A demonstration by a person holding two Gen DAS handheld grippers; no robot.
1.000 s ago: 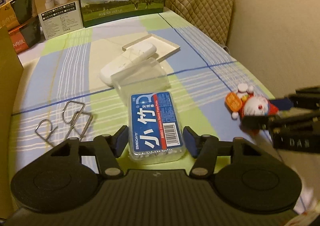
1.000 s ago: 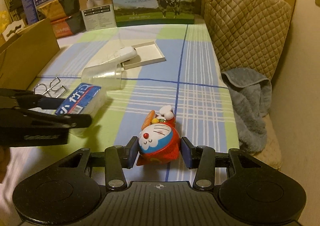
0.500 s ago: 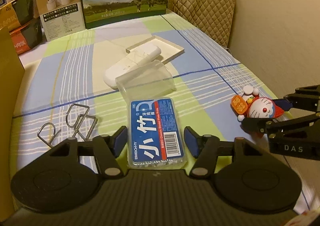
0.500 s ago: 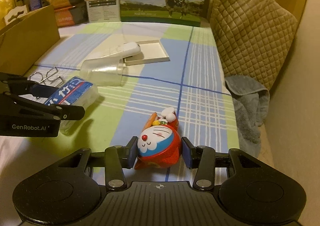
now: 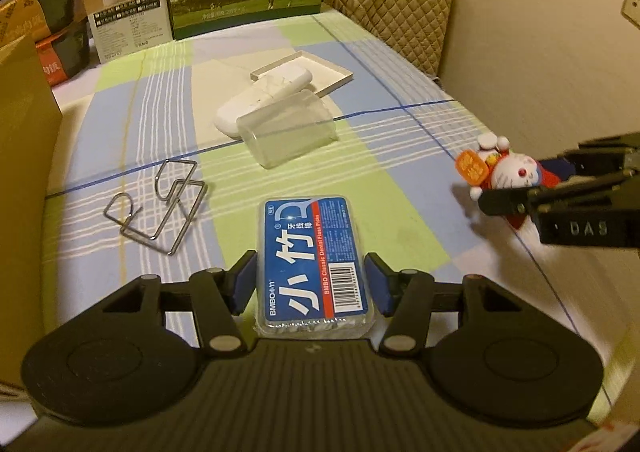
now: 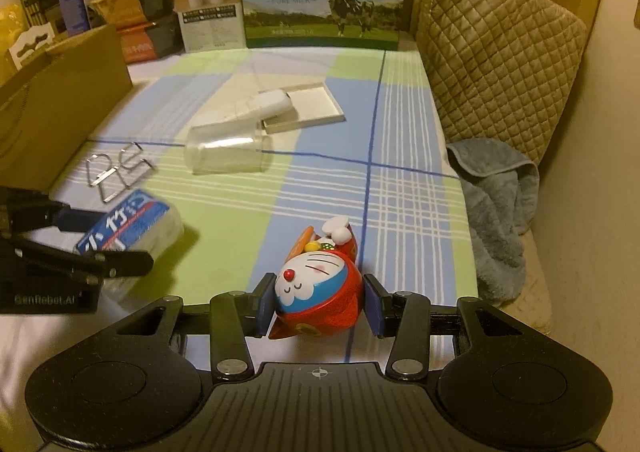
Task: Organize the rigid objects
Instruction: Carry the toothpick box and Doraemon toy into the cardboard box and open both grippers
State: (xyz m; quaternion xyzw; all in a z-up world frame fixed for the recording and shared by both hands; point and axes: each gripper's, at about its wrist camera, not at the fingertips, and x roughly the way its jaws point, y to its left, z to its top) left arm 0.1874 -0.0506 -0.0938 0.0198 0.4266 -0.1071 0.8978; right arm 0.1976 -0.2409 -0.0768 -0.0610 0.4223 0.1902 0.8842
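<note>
We keep the floss pick box level in the left hand-held gripper, whose pads press its long sides, just right of the wire hooks. Well right of those hooks, the right hand-held gripper clamps the cat toy. Both grippers tilt downward above the checked surface; carry gently.

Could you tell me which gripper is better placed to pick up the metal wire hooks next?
Left. The wire hooks lie just beside the left gripper, though it holds the floss pick box. The right gripper, gripping the Doraemon figure, sits across the table.
</note>
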